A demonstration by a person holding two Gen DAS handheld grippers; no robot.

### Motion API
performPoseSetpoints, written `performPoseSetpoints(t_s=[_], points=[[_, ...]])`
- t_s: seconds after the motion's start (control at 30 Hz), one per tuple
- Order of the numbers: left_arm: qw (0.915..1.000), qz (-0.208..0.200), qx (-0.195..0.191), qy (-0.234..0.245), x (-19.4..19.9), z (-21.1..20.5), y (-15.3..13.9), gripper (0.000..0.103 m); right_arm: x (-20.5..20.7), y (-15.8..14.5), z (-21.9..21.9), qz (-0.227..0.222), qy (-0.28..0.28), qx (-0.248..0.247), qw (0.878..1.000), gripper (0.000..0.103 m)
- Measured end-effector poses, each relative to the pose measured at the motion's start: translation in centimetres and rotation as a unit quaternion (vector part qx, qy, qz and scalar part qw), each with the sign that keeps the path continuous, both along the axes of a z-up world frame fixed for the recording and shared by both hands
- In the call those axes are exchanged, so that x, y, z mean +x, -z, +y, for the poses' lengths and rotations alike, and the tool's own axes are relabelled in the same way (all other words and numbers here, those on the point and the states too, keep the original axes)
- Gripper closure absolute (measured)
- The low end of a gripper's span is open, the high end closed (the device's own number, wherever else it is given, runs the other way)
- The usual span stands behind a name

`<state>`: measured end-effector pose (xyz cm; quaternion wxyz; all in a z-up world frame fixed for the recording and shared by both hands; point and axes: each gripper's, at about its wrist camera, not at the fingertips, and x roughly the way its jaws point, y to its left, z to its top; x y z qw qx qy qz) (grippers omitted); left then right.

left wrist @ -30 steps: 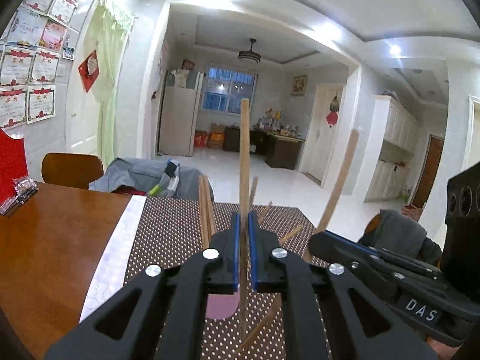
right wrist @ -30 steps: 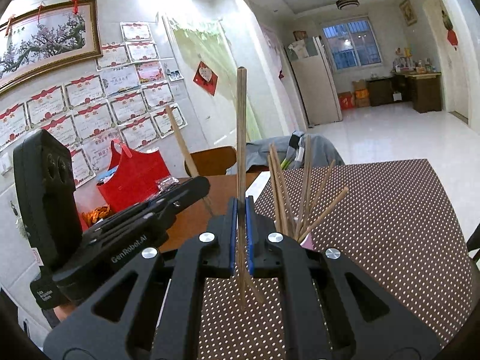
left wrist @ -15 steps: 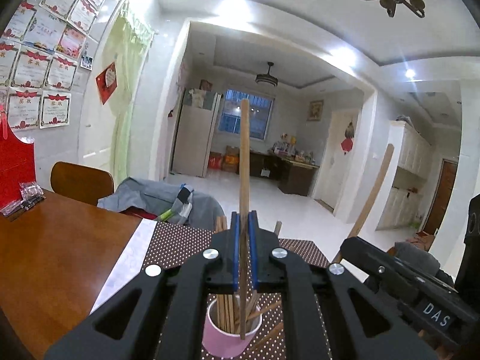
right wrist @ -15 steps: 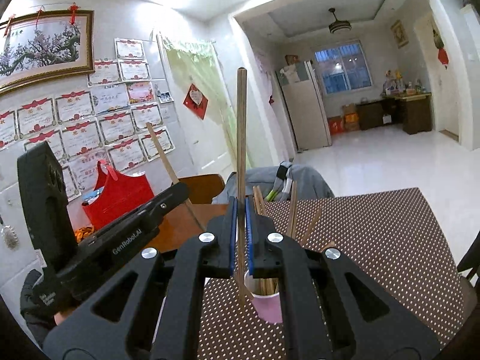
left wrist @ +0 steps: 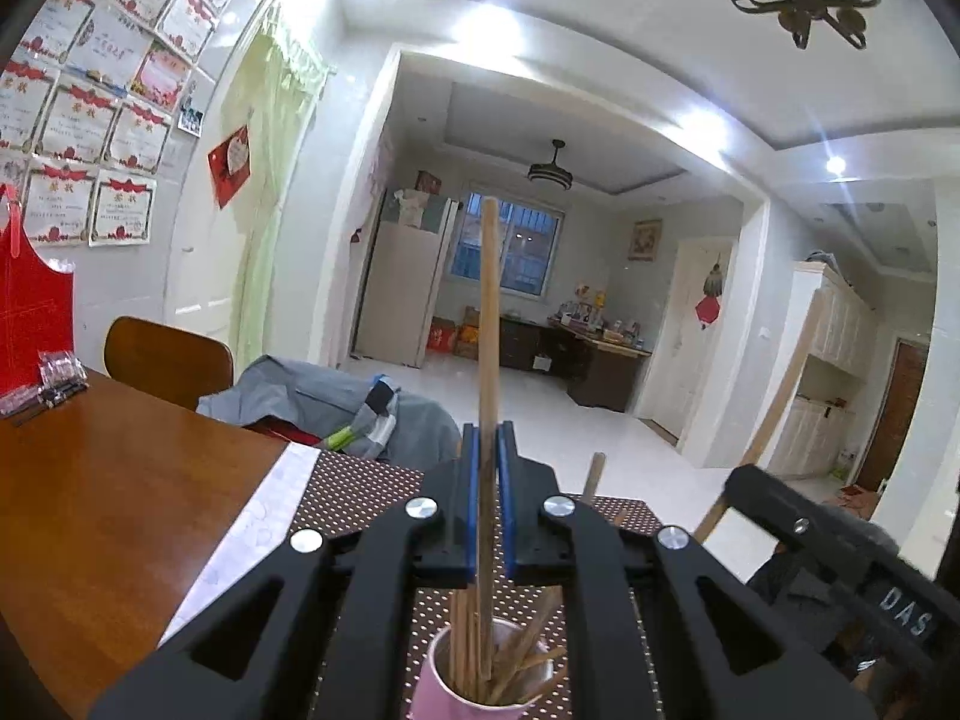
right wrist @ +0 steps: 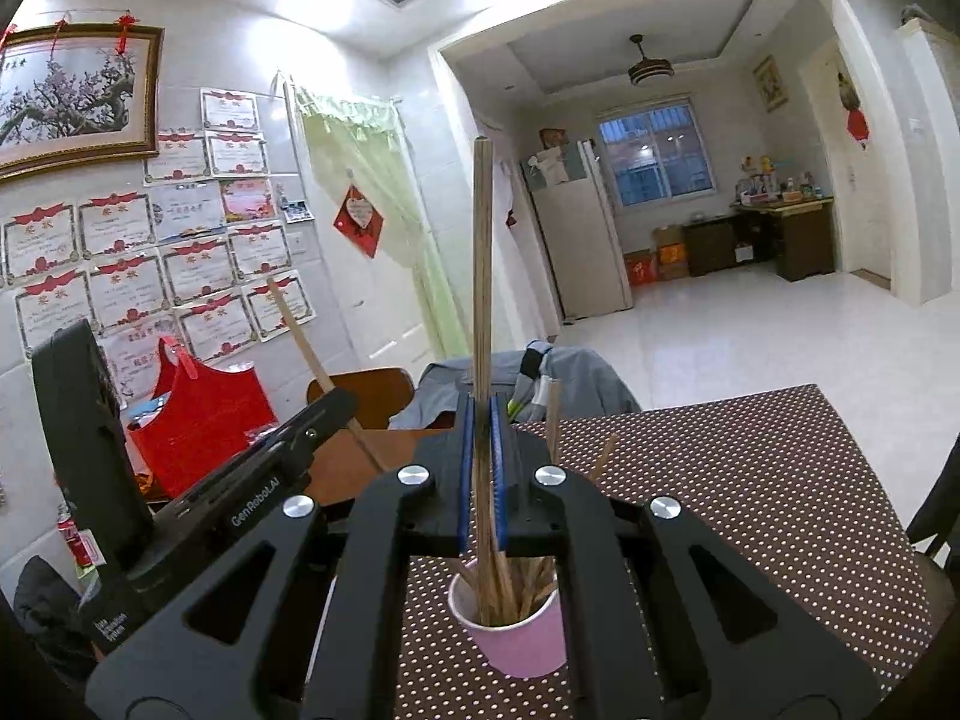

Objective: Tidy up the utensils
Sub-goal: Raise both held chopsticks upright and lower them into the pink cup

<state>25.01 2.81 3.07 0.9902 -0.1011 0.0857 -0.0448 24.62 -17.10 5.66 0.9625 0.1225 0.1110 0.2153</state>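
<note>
Where tongs (right wrist: 481,468) meet, "GenRobot.AI" lettering (right wrist: 255,503); opposite, "DAS" (left wrist: 907,616).

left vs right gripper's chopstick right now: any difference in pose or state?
Barely any. The left gripper holds its chopstick upright, lower end inside the pink cup. The right gripper holds its chopstick the same way, lower end also in the cup. Seen from the opposite camera, each looks tilted. Shared: both wooden and clamped between shut blue pads.
</note>
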Motion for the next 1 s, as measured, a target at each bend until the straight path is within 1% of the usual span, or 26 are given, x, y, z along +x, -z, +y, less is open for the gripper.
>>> performPoseSetpoints(t_s=[0.07,0.17,0.53,0.6,0.8,0.9,0.93,0.97,1.0], points=[[1.0,-0.003,0.001,0.002,0.2,0.0,0.3,0.096,0.0,0.1,0.0,-0.002,0.008,-0.002,1.0,0.097],[0.9999,0.003,0.001,0.013,0.7,-0.1,0.8,0.096,0.1,0.3,-0.1,0.001,0.011,-0.001,1.0,0.097],[0.9977,0.045,0.048,0.02,2.2,-1.7,2.3,0.096,0.4,0.7,0.0,-0.001,0.024,-0.006,1.0,0.097],[0.9967,0.058,0.054,0.02,2.5,-1.9,2.7,0.096,0.6,0.8,0.0,0.001,0.025,-0.006,1.0,0.097],[0.9929,0.104,0.051,0.027,3.6,-1.9,3.8,0.096,1.0,0.9,0.7,0.006,0.026,-0.009,1.0,0.097],[0.9921,0.116,0.039,0.028,3.9,-1.5,4.0,0.095,1.1,1.1,0.9,0.009,0.025,-0.011,1.0,0.097],[0.992,0.118,0.035,0.03,4.0,-1.4,4.0,0.093,1.2,1.2,1.0,0.011,0.024,-0.012,1.0,0.097],[0.9917,0.121,0.028,0.033,4.0,-1.1,4.0,0.081,1.3,1.3,1.2,0.012,0.024,-0.014,1.0,0.097],[0.9918,0.121,0.023,0.034,4.0,-1.0,3.9,0.075,1.4,1.3,1.2,0.014,0.024,-0.015,1.0,0.097]])
